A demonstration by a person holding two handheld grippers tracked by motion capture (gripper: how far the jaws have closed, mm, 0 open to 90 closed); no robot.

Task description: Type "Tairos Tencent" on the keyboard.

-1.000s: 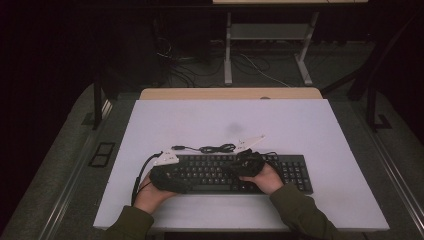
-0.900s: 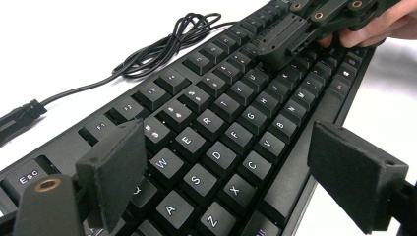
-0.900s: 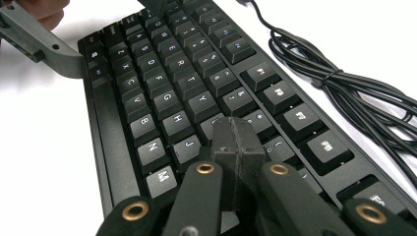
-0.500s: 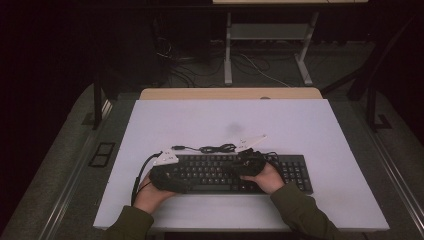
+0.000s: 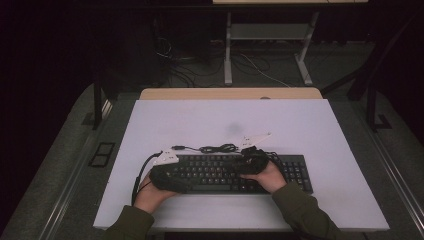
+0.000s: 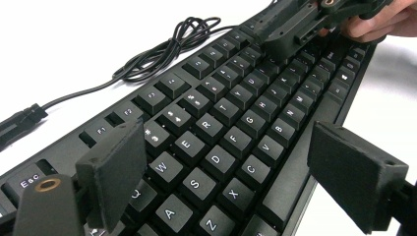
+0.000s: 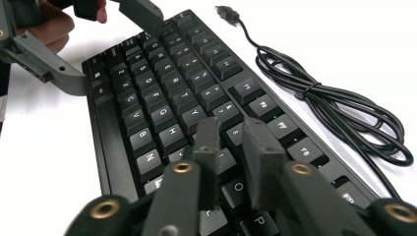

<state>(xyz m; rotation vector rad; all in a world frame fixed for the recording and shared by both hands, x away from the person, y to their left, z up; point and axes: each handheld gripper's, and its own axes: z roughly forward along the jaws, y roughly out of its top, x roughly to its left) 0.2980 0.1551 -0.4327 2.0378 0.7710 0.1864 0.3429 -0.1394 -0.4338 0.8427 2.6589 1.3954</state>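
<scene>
From above, near the front edge of the white table (image 5: pixel 320 130), the black keyboard (image 5: pixel 227 173) lies flat with its coiled USB cable (image 5: pixel 215 148) just behind it; my left gripper (image 5: pixel 167 175) sits over the keyboard's left end and my right gripper (image 5: pixel 252 161) over the keys right of centre, both forearms coming in low and level. The risk I judge from this view is that a push from either hand slides the whole board across the smooth top, since nothing pins it. Along my left gripper (image 6: pixel 231 172) its jaws stand wide apart, straddling the rows around the letter keys with nothing pressed between the pads, tilted low over the board; if I drop further, a pad could mash several keys at once or catch under a keycap edge. Along my right gripper (image 7: pixel 236 162) the jaws stand narrow, only a slim gap between them, having just been opening, with nothing between them; the tips hover near the O key (image 7: pixel 237 187). Spreading more this close, they could scrape neighbouring keys, and a swing back could snag the cable (image 7: pixel 339 110).
</scene>
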